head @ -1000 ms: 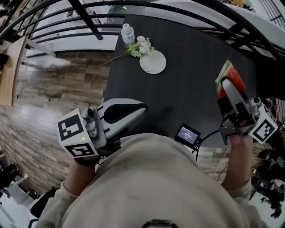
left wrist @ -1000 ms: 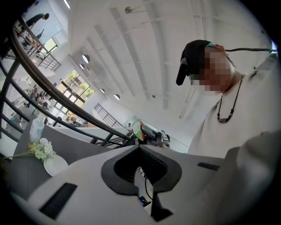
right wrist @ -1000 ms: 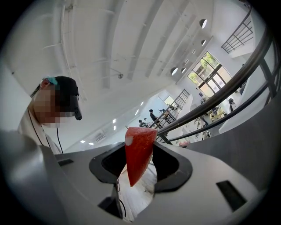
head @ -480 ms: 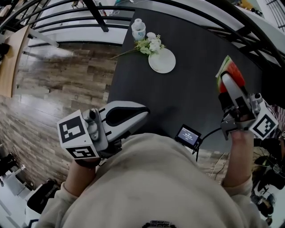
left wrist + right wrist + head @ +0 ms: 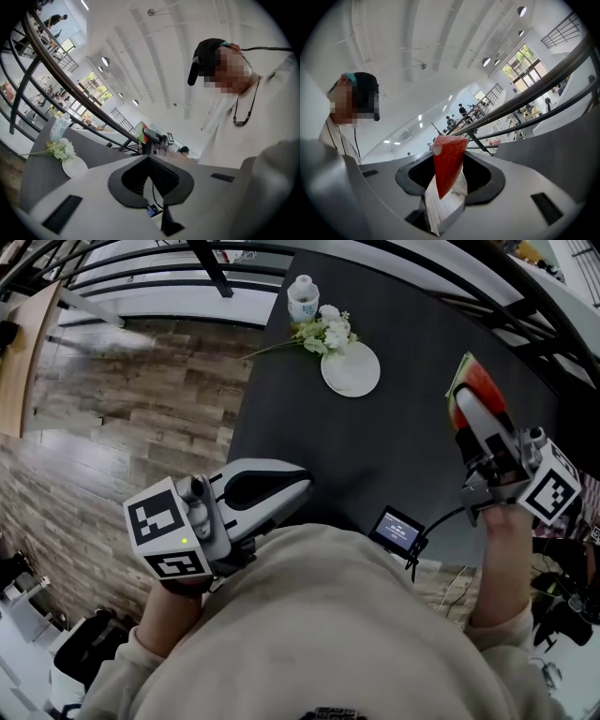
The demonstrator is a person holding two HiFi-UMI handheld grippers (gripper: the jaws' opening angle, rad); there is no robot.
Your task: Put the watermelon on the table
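Observation:
A wedge of watermelon [image 5: 478, 382], red with a green rind, sits between the jaws of my right gripper [image 5: 466, 411], which is shut on it above the right part of the dark table [image 5: 394, 446]. In the right gripper view the red wedge [image 5: 447, 165] stands upright between the black pads of the right gripper [image 5: 450, 161]. My left gripper [image 5: 305, 486] hangs near the table's front left corner, jaws shut and holding nothing. In the left gripper view the left gripper's [image 5: 150, 158] pads meet at their tips, with the watermelon [image 5: 140, 133] far behind them.
At the table's far end lie a white plate [image 5: 351, 369], a sprig of white flowers [image 5: 324, 334] and a small bottle [image 5: 302, 298]. A small device with a lit screen [image 5: 396, 529] and a cable hangs at the table's near edge. Wooden floor lies to the left, black railings beyond.
The right gripper with the watermelon has moved left, closer to the plate, over the table. The left gripper has shifted slightly. The view has turned, so the table things sit further right.

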